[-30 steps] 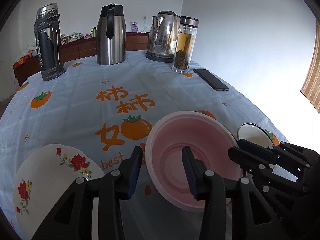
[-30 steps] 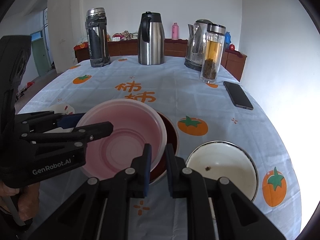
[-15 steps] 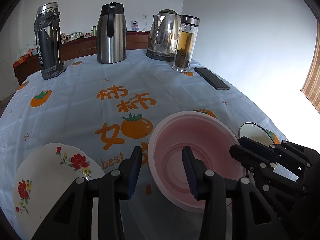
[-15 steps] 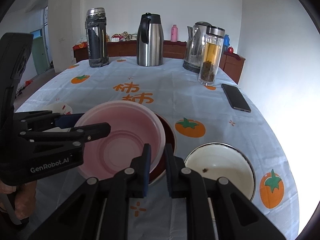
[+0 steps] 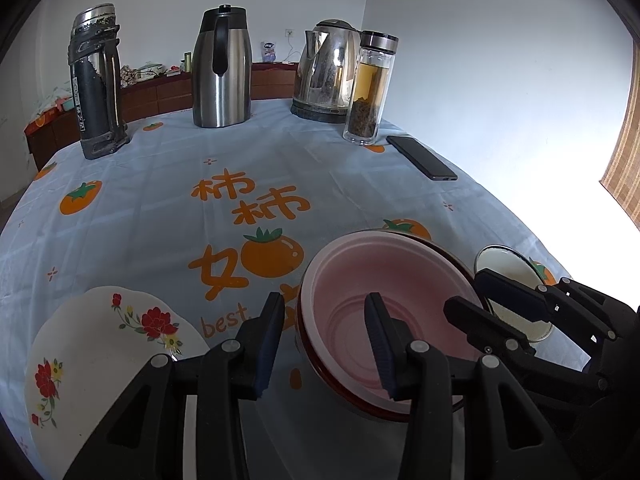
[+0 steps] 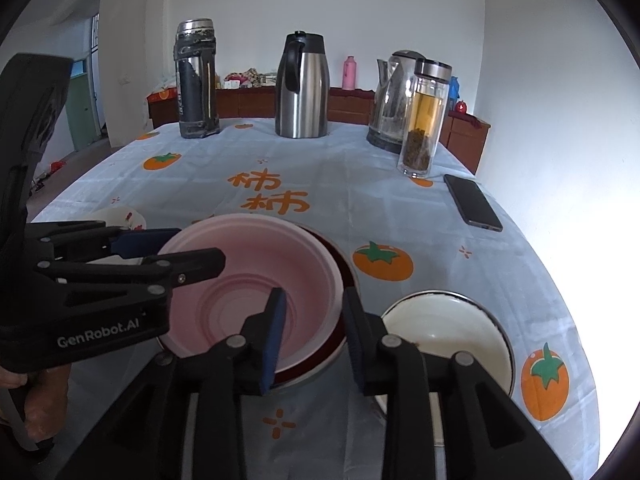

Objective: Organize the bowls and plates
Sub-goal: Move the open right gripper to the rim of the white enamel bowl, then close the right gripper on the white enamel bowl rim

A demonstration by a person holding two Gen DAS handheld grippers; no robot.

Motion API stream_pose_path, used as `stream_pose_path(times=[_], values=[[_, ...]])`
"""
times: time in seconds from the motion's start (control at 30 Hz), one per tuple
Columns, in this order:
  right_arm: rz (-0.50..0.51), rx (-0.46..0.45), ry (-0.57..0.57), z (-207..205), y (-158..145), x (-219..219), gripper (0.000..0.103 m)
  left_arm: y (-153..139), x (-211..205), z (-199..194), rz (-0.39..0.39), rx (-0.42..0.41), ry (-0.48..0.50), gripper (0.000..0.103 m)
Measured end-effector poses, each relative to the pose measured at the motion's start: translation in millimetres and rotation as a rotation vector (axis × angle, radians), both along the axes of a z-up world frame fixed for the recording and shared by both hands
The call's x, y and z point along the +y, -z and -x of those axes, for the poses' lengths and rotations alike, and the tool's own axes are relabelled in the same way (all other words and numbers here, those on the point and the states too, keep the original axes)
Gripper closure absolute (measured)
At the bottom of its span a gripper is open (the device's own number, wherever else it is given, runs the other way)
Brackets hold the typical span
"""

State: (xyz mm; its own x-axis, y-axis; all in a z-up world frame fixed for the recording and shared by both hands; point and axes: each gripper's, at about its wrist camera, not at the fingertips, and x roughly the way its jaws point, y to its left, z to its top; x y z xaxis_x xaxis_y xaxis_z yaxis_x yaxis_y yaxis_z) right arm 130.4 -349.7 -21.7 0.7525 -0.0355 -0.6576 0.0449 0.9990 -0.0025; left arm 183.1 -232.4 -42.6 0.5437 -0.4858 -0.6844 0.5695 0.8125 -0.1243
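Note:
A pink bowl (image 5: 404,292) (image 6: 256,276) sits nested in a dark red bowl (image 5: 352,400) (image 6: 346,270) near the table's front. My left gripper (image 5: 324,312) (image 6: 198,246) is open and straddles the pink bowl's left rim without pressing on it. My right gripper (image 6: 314,308) (image 5: 466,290) straddles the bowls' right rim. Its jaws are opening, and the pads stand clear of the rim. A white enamel bowl (image 6: 448,328) (image 5: 508,276) lies just to the right. A white flowered plate (image 5: 100,352) (image 6: 120,216) lies to the left.
At the back of the persimmon-print tablecloth (image 5: 160,220) stand a black-and-steel thermos (image 5: 96,80), a steel jug (image 5: 222,68), an electric kettle (image 5: 326,72) and a glass tea bottle (image 5: 368,88). A dark phone (image 5: 422,158) lies at the right. A hand (image 6: 36,408) grips the left tool.
The right gripper's jaws were pinched on the pink bowl's rim and have now spread apart, letting it go. The left gripper and the dishes have not moved.

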Motion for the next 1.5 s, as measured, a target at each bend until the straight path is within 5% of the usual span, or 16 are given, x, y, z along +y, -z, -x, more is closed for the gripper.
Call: stream_pose_path(times=[0.1, 0.17, 0.3, 0.97, 1.07, 1.3, 1.5], values=[[0.022, -0.020, 0.024, 2.1, -1.8, -1.2, 0.048, 0.3, -0.4, 0.4, 0.000, -0.001, -0.003, 0.058], [0.024, -0.028, 0.035, 2.0, -2.5, -3.8, 0.047, -0.1, -0.4, 0.2, 0.000, -0.001, -0.004, 0.057], [0.028, -0.021, 0.040, 1.2, -0.8, -5.5, 0.044, -4.2, 1.5, 2.8, 0.012, -0.033, -0.016, 0.030], [-0.005, -0.062, 0.112, 40.5, -7.9, -46.3, 0.041, -10.5, 1.0, 14.0, 0.041, -0.105, -0.007, 0.026], [-0.015, -0.047, 0.160, 48.6, -2.3, -66.6, 0.046, -15.1, 2.4, 17.8, 0.053, -0.137, -0.021, 0.026], [-0.068, 0.026, 0.242, 53.0, 17.9, -113.0, 0.079, -19.1, -11.5, 29.6, 0.012, -0.166, -0.009, 0.026], [-0.098, 0.020, 0.223, 56.8, 20.3, -116.6, 0.091, -23.2, -31.4, 47.7, -0.008, -0.168, 0.036, 0.026]])
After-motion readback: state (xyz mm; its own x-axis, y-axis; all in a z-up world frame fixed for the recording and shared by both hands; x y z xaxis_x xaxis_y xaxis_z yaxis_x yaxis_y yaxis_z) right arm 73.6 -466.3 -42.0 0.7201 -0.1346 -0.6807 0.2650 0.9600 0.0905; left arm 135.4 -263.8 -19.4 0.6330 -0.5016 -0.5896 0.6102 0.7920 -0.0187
